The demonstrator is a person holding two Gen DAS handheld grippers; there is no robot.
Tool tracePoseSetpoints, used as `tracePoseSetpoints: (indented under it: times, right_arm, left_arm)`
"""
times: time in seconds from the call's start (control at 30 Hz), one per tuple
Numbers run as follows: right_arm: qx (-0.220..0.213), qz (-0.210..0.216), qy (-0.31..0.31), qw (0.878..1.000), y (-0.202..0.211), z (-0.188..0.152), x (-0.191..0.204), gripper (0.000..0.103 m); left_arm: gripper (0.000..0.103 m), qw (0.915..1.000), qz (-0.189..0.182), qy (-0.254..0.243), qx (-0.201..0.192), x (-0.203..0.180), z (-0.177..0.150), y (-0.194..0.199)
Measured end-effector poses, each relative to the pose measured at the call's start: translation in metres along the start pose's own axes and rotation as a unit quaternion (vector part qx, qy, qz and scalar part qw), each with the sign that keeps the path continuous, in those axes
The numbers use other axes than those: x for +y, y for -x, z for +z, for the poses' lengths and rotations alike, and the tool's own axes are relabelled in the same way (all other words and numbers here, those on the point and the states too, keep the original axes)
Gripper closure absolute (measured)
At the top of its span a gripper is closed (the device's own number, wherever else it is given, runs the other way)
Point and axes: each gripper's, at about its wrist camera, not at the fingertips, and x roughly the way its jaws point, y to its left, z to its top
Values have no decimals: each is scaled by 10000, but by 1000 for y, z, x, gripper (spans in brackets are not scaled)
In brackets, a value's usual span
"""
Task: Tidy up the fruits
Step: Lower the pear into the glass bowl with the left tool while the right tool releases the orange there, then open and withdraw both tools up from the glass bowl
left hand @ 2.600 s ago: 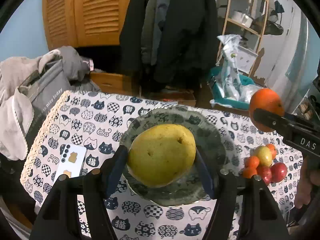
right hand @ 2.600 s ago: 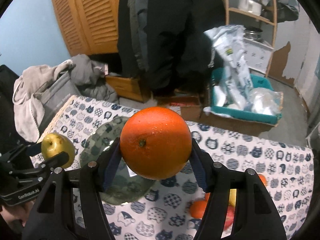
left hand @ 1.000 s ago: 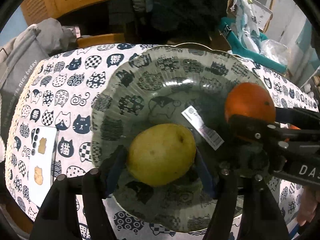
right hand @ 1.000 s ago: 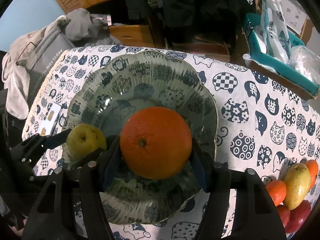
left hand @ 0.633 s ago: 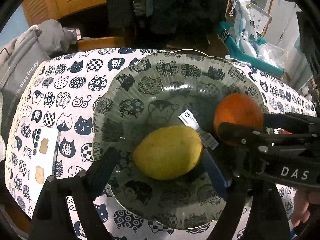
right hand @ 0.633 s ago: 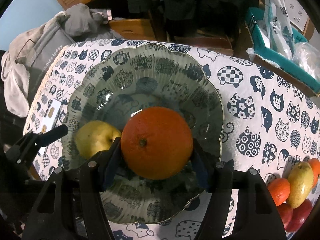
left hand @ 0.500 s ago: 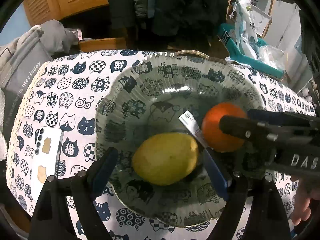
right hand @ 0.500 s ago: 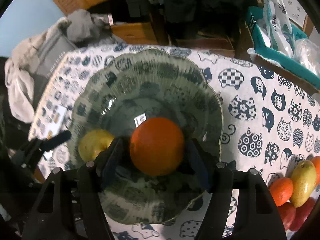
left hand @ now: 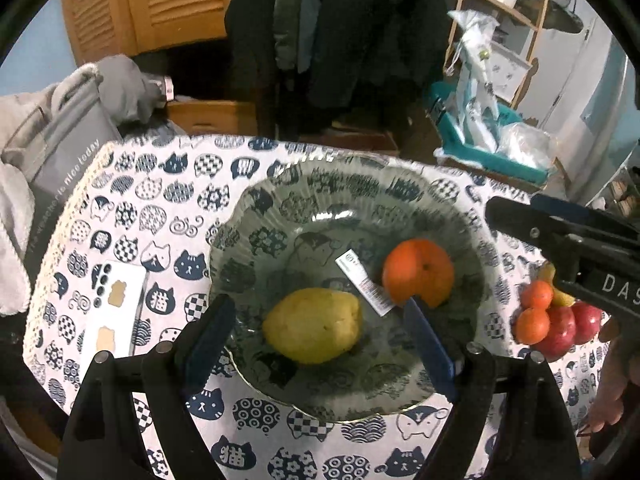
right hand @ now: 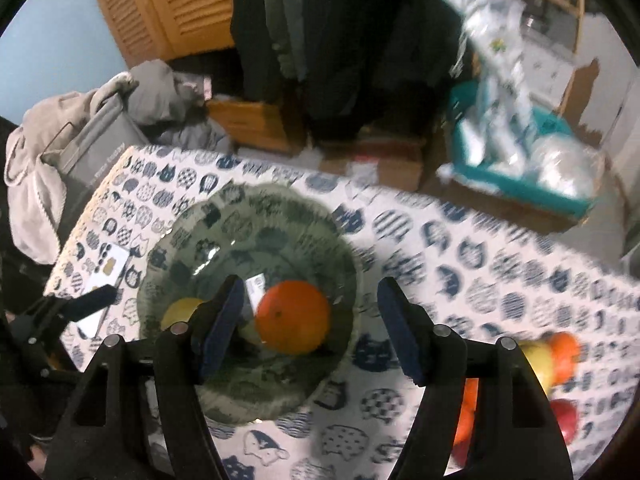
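A yellow pear [left hand: 314,325] and an orange [left hand: 417,271] lie in a green cat-patterned bowl [left hand: 320,184] on the cat-print tablecloth. My left gripper [left hand: 320,332] is open above the bowl's near side, with its fingers either side of the pear and apart from it. My right gripper [right hand: 310,320] is open and empty, raised over the bowl's right part; the orange [right hand: 293,317] and part of the pear [right hand: 178,312] show below it. The right gripper's body shows at the right edge of the left wrist view [left hand: 568,240].
A pile of small fruits [left hand: 552,320], oranges, red apples and a yellow one, lies on the cloth right of the bowl. A white card [left hand: 116,312] lies left of the bowl. A barcode sticker [left hand: 364,284] sits inside the bowl. Bags and clothes lie beyond the table's far edge.
Both grippers opened and let go: the pear and the orange now rest in the bowl. Both grippers have pulled back and up; the right one is moving, its view blurred.
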Motion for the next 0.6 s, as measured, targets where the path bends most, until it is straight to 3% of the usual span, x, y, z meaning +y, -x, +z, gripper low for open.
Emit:
tracePoseSetpoints:
  times: [0.17,0.6]
  right_arm:
    - [-467,-358,166,9981,43,1,-3,33]
    - [-1298,-668,-43,9893,139,-14,-32,26]
  left_arm:
    - [16,9995,-101,-20,-297,-7,4,31]
    - [10,9952,-289,-154,-925,-36,3,96]
